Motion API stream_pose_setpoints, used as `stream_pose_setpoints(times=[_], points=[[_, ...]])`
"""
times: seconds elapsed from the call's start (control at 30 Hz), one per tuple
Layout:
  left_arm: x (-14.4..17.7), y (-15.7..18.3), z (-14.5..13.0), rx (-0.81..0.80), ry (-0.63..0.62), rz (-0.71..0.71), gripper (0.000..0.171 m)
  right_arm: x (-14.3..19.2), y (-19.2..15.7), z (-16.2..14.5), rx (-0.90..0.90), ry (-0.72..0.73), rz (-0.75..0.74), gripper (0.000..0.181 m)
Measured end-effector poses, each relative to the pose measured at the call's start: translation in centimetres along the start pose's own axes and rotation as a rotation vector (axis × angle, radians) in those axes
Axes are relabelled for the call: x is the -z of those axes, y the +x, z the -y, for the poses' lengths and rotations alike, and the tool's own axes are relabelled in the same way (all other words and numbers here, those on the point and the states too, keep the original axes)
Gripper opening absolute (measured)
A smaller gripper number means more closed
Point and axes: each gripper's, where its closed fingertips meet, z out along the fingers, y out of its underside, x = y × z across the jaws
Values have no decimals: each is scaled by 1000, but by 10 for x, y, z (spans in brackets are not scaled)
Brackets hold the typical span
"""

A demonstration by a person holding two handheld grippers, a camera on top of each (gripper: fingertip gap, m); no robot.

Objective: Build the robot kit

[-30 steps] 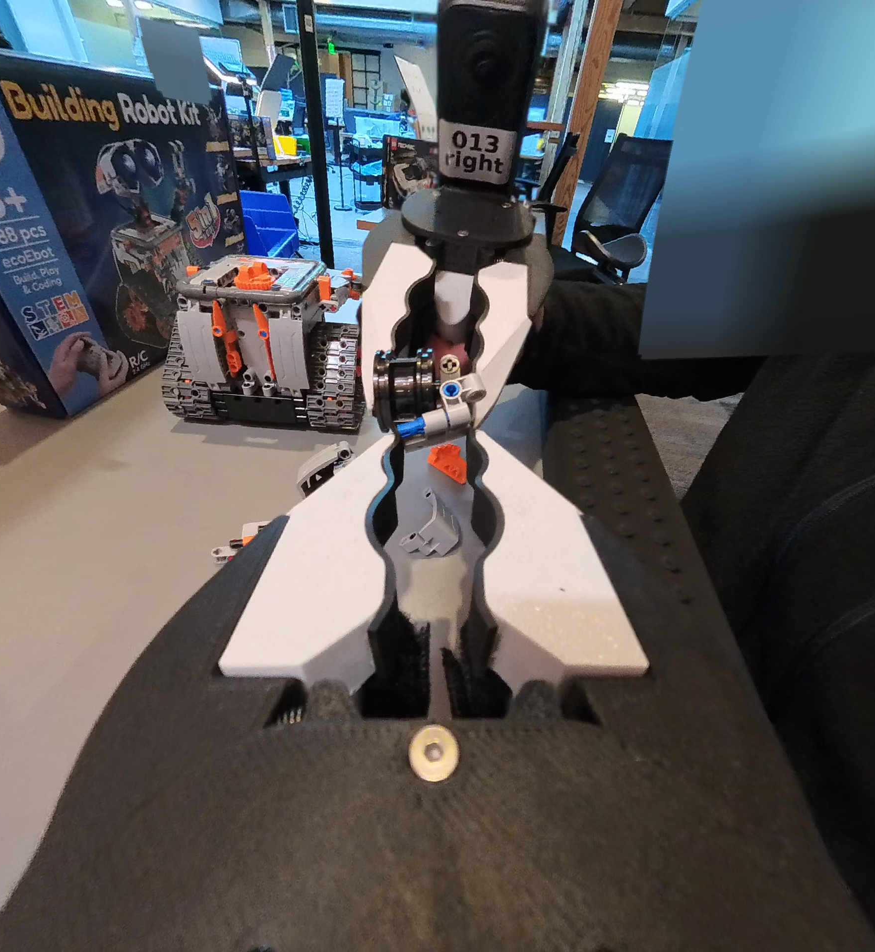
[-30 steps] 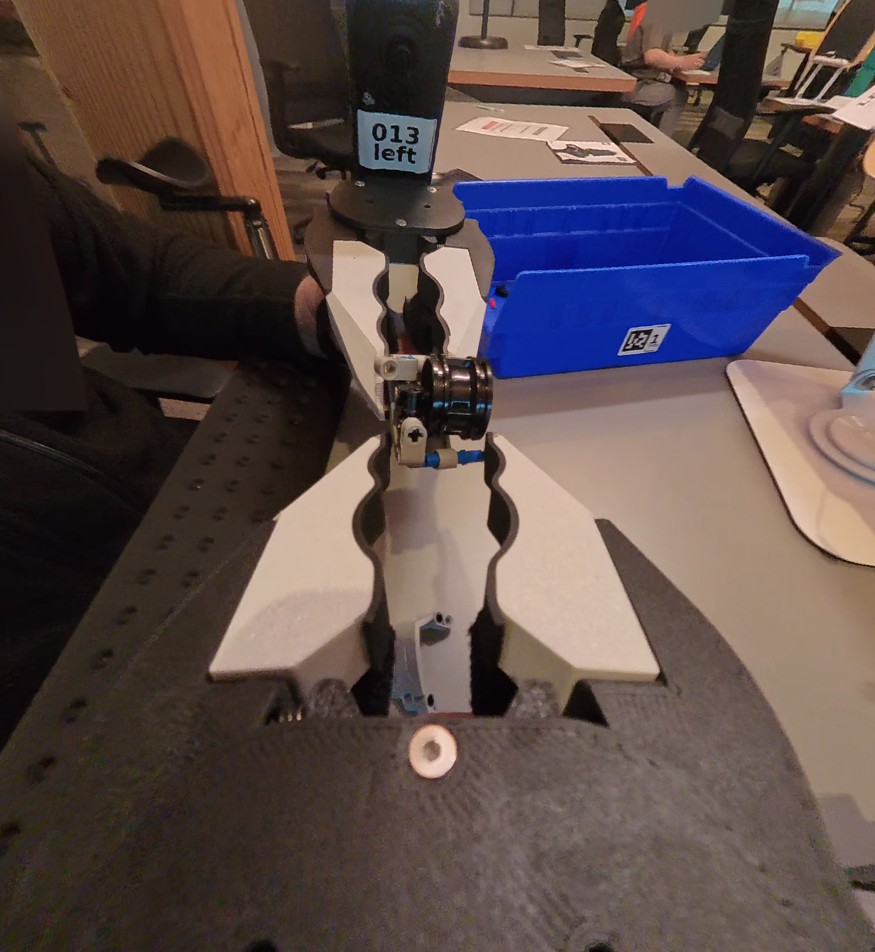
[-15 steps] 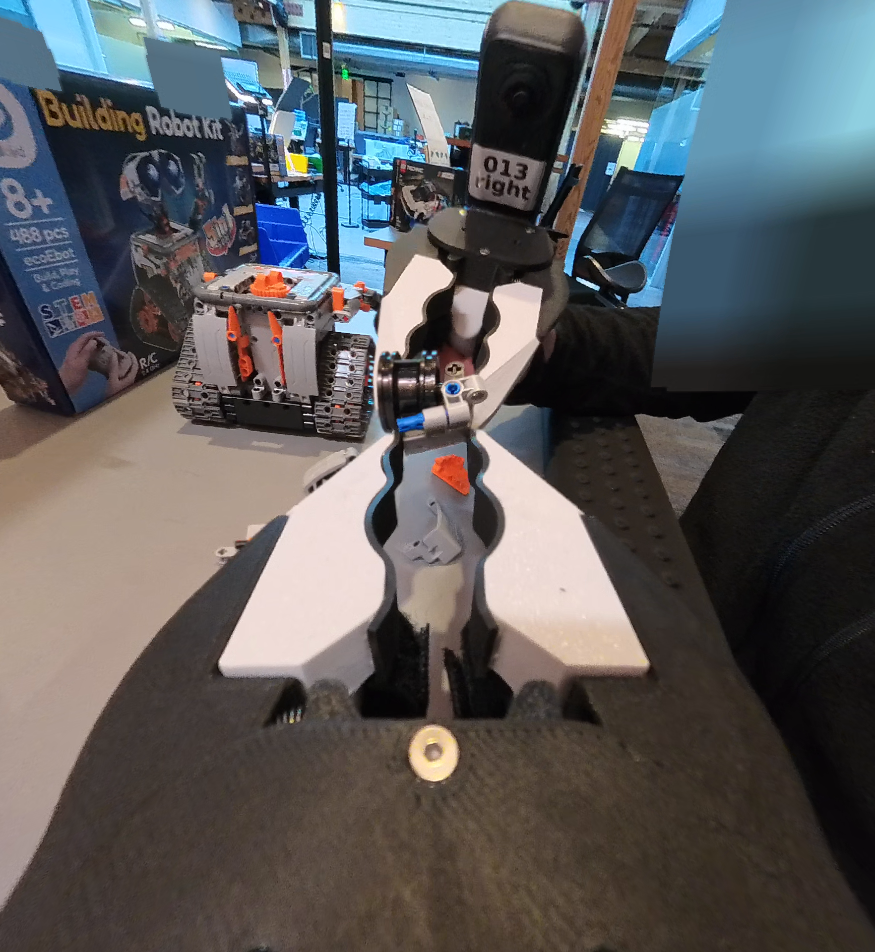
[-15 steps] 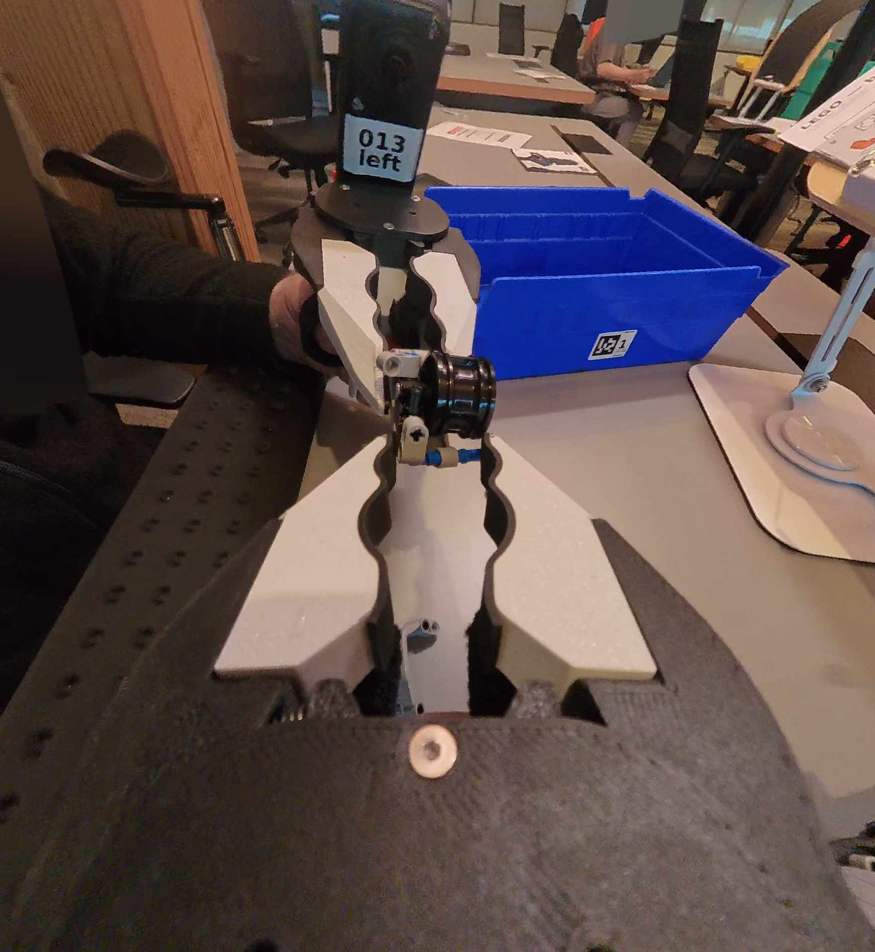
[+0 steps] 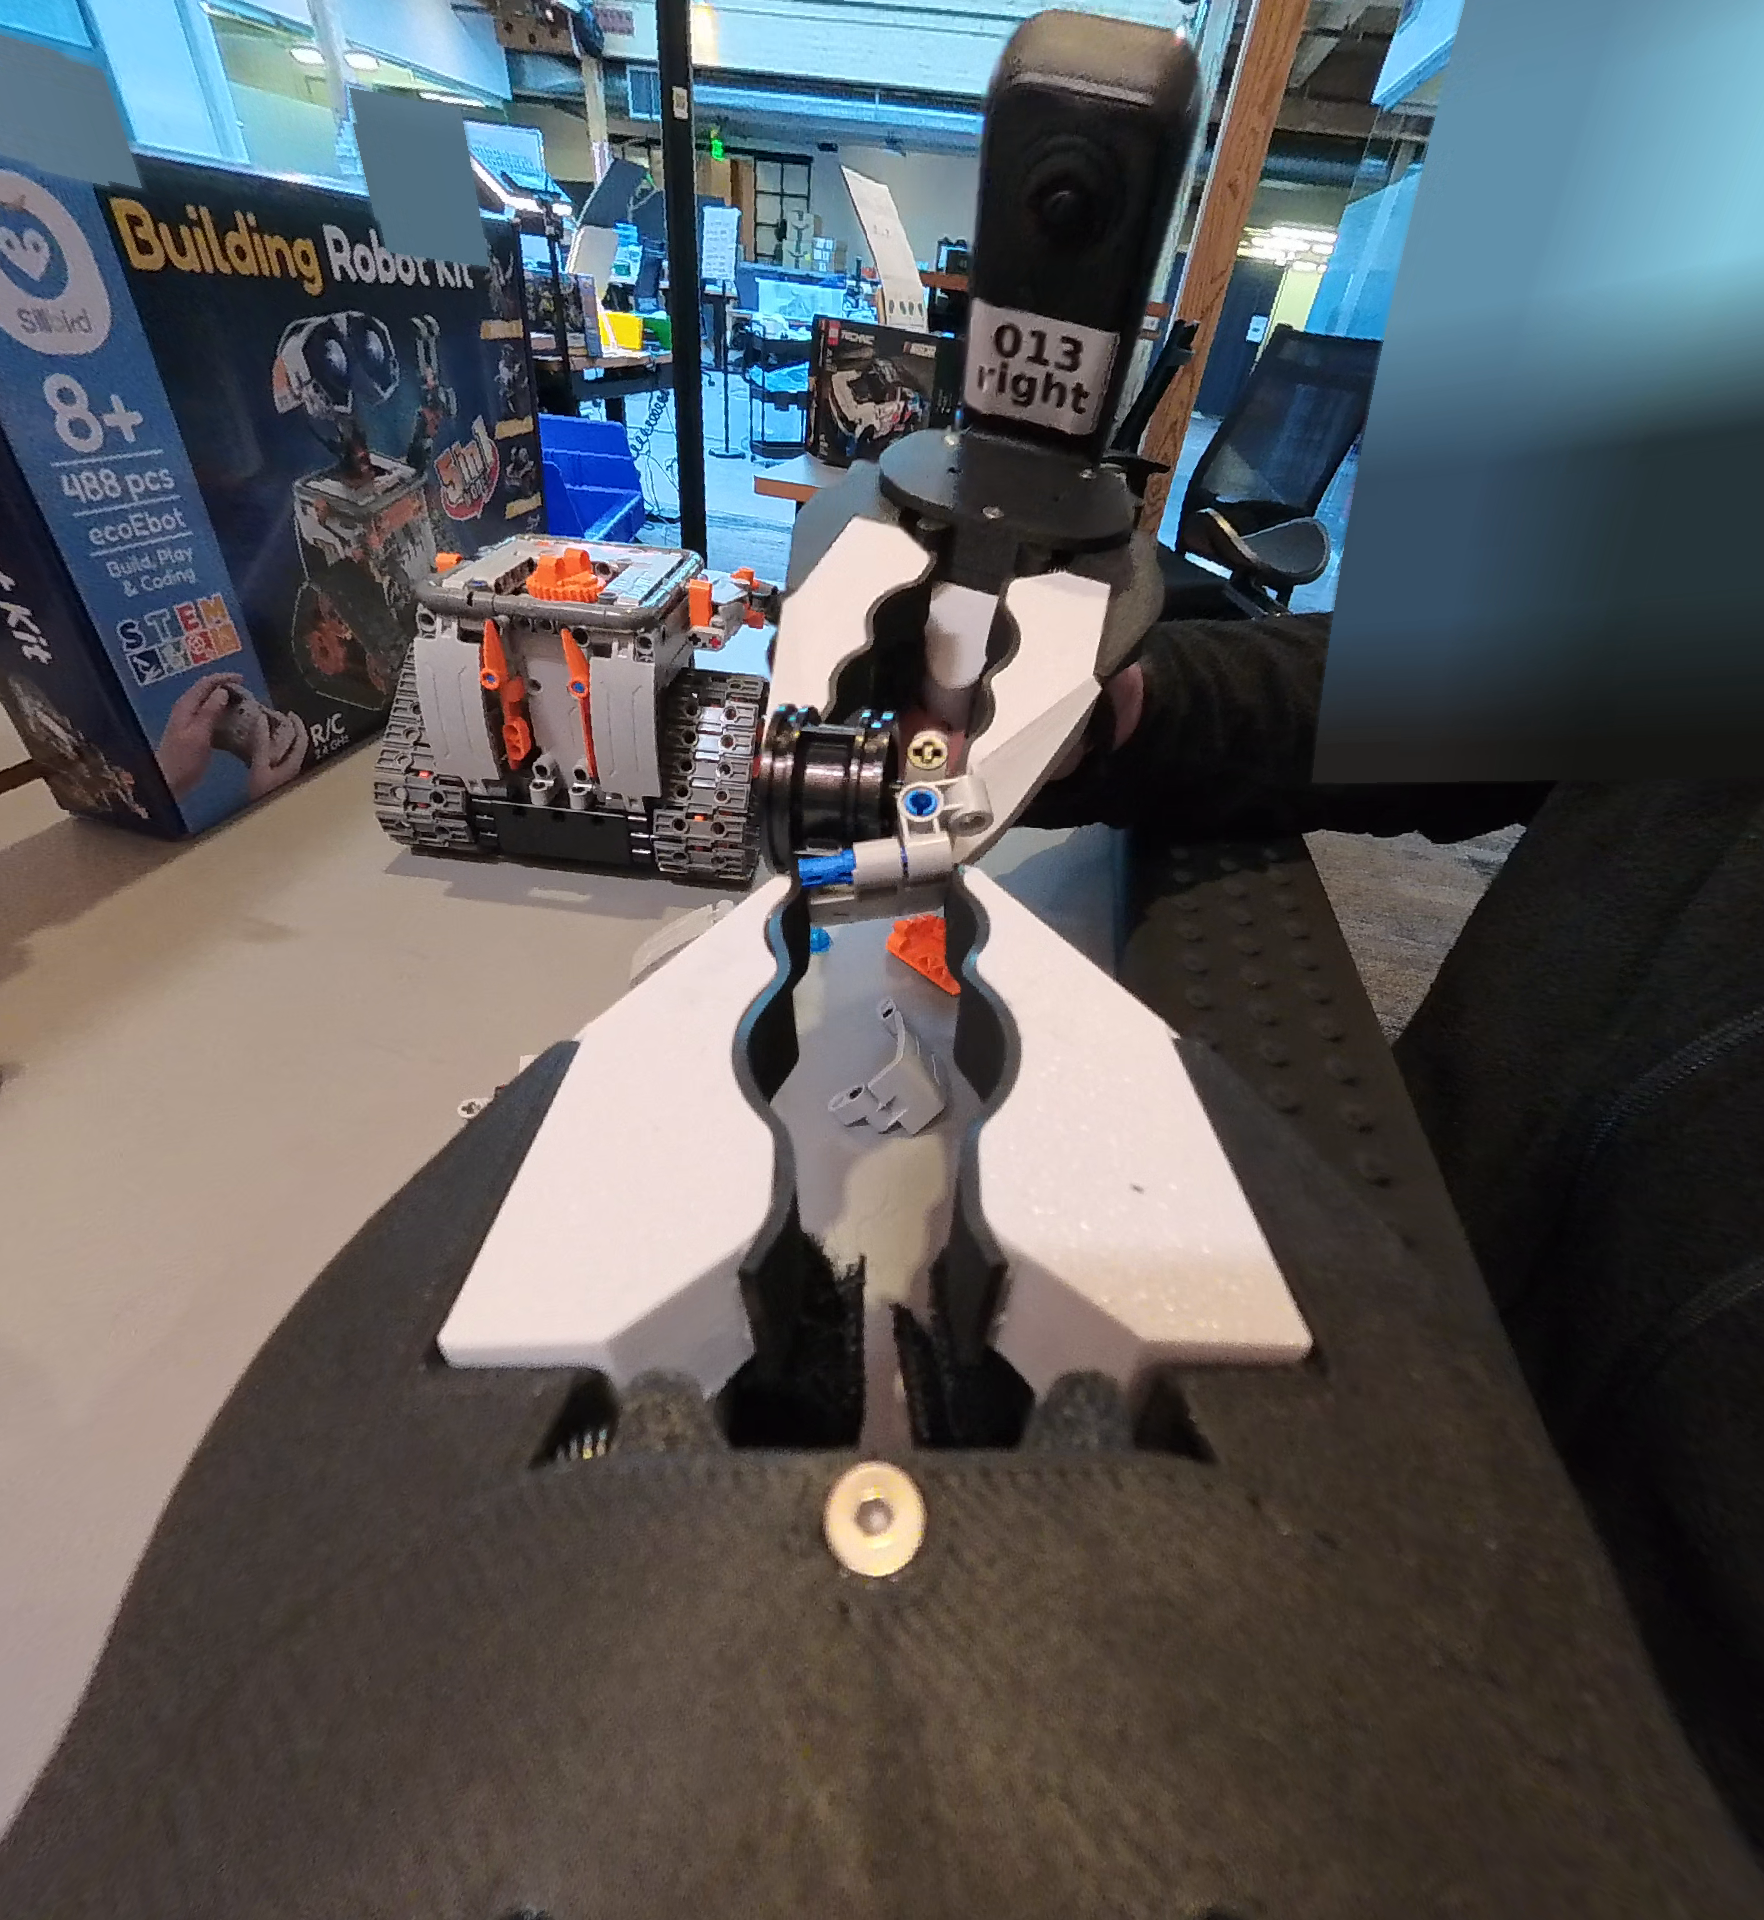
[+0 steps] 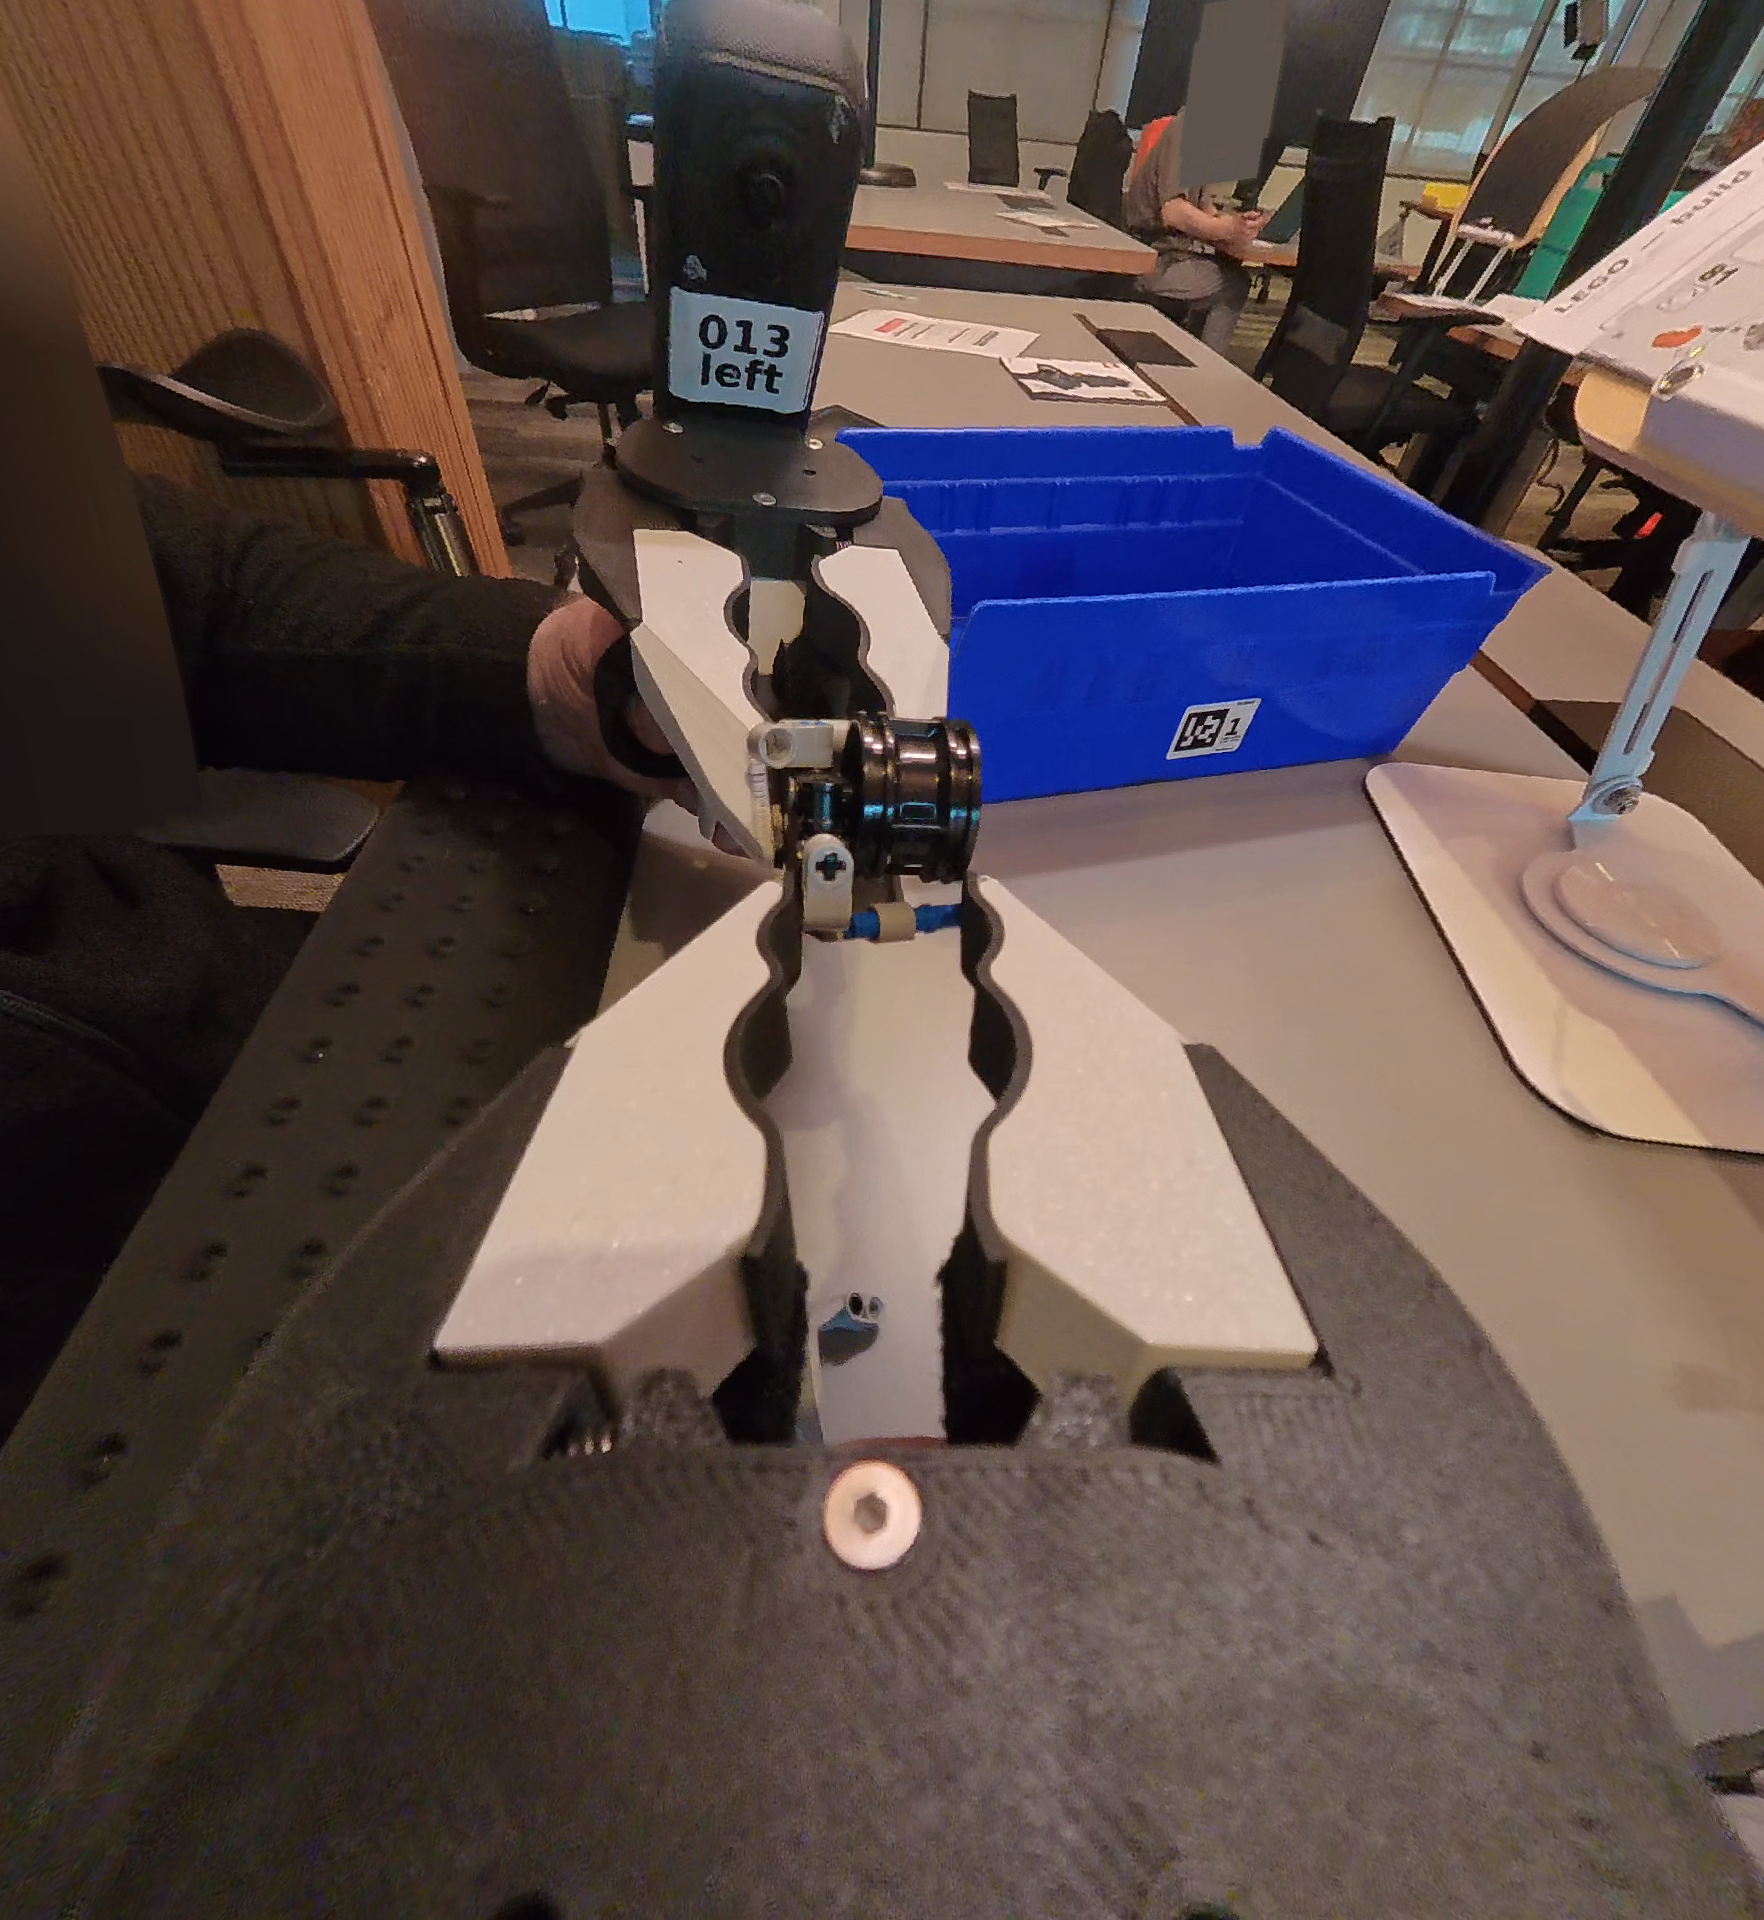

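Both my claws meet tip to tip, left claw (image 5: 873,883) and right claw (image 6: 873,894) each gripping one black wheel assembly (image 5: 847,795) above the counter (image 5: 182,1039); tracked robot (image 5: 566,696) beyond.

Open workshop — wooden pillar (image 6: 265,260), black office chairs (image 5: 1273,488), long grey desks (image 6: 992,239), bright windows (image 6: 1480,52).

The two grippers meet tip to tip above the worktop (image 5: 182,1039), with a small wheel assembly (image 5: 857,800) between their jaws. In the left wrist view, a tracked model (image 5: 566,717) stands on the worktop behind and to the left of the assembly, and a kit box (image 5: 182,468) stands farther left. Two loose pieces (image 5: 888,1081) lie on the worktop under the left gripper (image 5: 873,904). In the right wrist view, a bin (image 6: 1210,623) sits behind the assembly to the right, and a stand base (image 6: 1626,935) lies at the far right.
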Motion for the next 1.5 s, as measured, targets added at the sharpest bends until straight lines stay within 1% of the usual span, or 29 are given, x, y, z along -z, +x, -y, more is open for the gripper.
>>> stream_pose_setpoints(times=[0.17,0.27,0.5,0.63,1.07,1.27,1.5], points=[[4,-4,4,23,29,8,23,4,3,2,34,-1,-19,24],[5,-5,6,18,39,19,23,5,2,4,34,10,-15,17],[4,-6,4,2,26,35,23,9,2,11,-12,58,5,17],[3,-7,3,-4,20,45,23,7,-2,8,4,40,18,7],[2,-5,3,-15,23,40,24,8,-4,8,28,20,20,6],[2,-1,8,-28,43,26,34,12,-5,10,44,16,28,6],[6,-8,16,-57,46,57,39,14,-3,3,127,-45,-5,5]])
